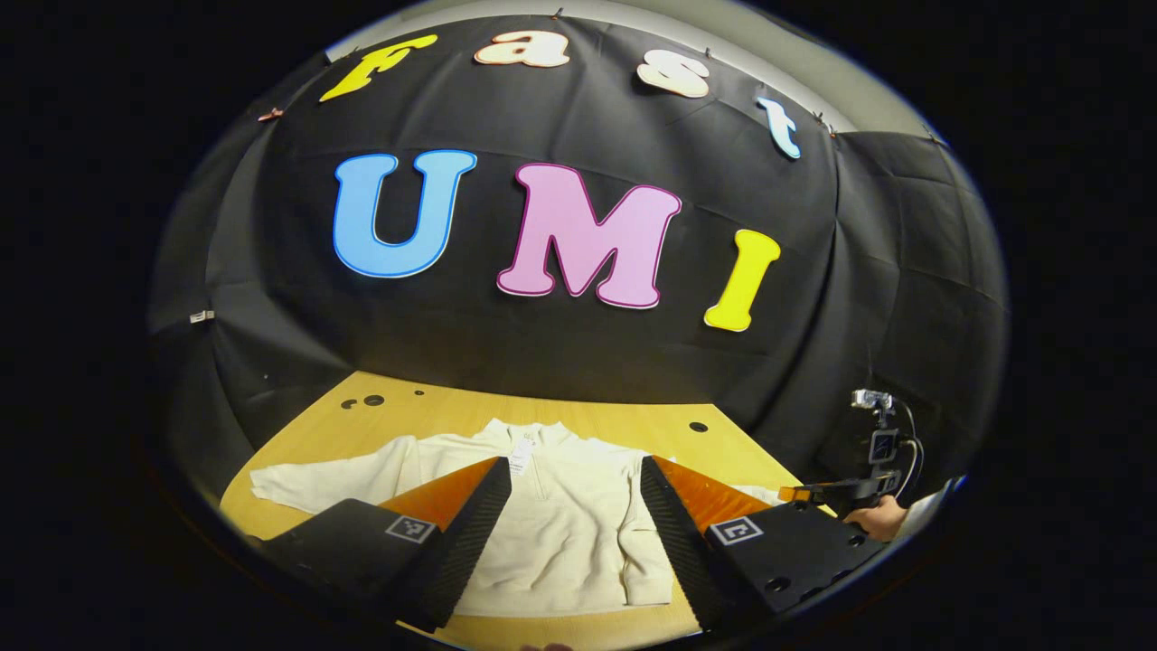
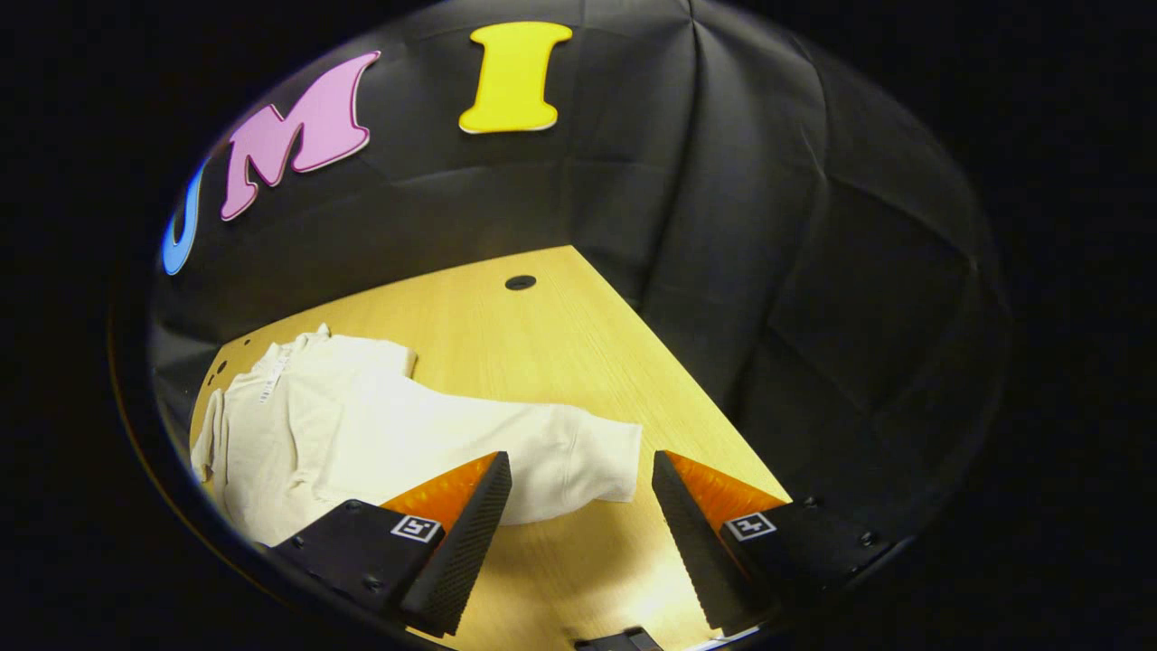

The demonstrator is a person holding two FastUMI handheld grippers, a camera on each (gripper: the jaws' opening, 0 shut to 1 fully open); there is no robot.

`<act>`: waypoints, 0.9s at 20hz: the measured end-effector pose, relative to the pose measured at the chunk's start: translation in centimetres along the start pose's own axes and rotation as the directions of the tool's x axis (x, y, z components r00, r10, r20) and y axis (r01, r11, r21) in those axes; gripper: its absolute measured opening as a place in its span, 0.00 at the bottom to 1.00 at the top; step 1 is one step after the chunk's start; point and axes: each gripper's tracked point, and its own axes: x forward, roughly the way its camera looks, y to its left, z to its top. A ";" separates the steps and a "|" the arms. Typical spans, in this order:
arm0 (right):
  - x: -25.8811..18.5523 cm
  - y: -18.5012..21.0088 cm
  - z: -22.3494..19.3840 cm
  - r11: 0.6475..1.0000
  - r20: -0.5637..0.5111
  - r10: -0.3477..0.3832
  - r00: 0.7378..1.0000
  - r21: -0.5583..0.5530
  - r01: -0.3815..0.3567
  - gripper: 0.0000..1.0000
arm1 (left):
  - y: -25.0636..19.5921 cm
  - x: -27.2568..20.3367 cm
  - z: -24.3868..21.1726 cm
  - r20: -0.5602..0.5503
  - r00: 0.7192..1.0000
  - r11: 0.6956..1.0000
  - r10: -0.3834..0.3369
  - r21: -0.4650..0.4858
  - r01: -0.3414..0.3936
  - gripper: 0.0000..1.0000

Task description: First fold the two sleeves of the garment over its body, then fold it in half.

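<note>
Worktop (image 2: 578,362): a pale wooden surface with a few round holes, backed by the booth's black cloth wall; it carried the garment and nothing else that could be made out.

Garment (image 1: 560,533): a cream long-sleeved top, lying flat and face up in the middle of the worktop, collar toward the back wall and hem toward the person. Its body ran front to back; neither sleeve was folded in yet, so the task looked to be at its very start.

Right sleeve (image 2: 542,452): stretched out sideways from the body across the wood, its long axis running from the shoulder out to the cuff, the cuff end lying just ahead of the right gripper and between its two fingers in the right gripper view.

Left sleeve (image 1: 316,475): spread the opposite way toward the left edge of the worktop, lying ahead and to the left of the left gripper.

Left gripper (image 1: 576,533): fingers spread wide apart, holding nothing, poised over the near half of the garment's body.

Right gripper (image 2: 581,533): fingers likewise wide apart and empty, above bare wood near the right cuff; also seen at the far right of the left gripper view with a hand (image 1: 875,518) on it.

Deciding relation: the right gripper was the nearer to a cuff, so the right sleeve looked the likelier first grasp, to be carried along its own axis back over the body.
</note>
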 end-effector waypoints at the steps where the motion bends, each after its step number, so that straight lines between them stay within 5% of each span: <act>1: 0.6 -0.4 -0.2 1.000 -0.012 -0.002 1.000 0.004 0.002 0.98 | 0.0 0.2 -0.1 -0.004 1.000 1.000 0.013 0.003 -0.013 0.94; 14: 6.3 -1.5 -3.7 0.999 -0.149 0.029 0.988 -0.037 -0.035 0.97 | -2.0 2.1 -1.0 -0.041 0.992 0.993 0.122 0.003 -0.122 0.94; 16: 6.2 -1.2 -3.9 0.998 -0.154 0.040 0.987 -0.048 -0.048 0.91 | -2.1 1.9 -1.1 -0.044 0.991 0.992 0.124 -0.008 -0.125 0.94; 18: 6.4 -1.0 -3.9 0.998 -0.162 0.042 0.986 -0.031 -0.048 0.74 | -1.7 1.9 -0.9 -0.046 0.991 0.992 0.123 -0.026 -0.125 0.94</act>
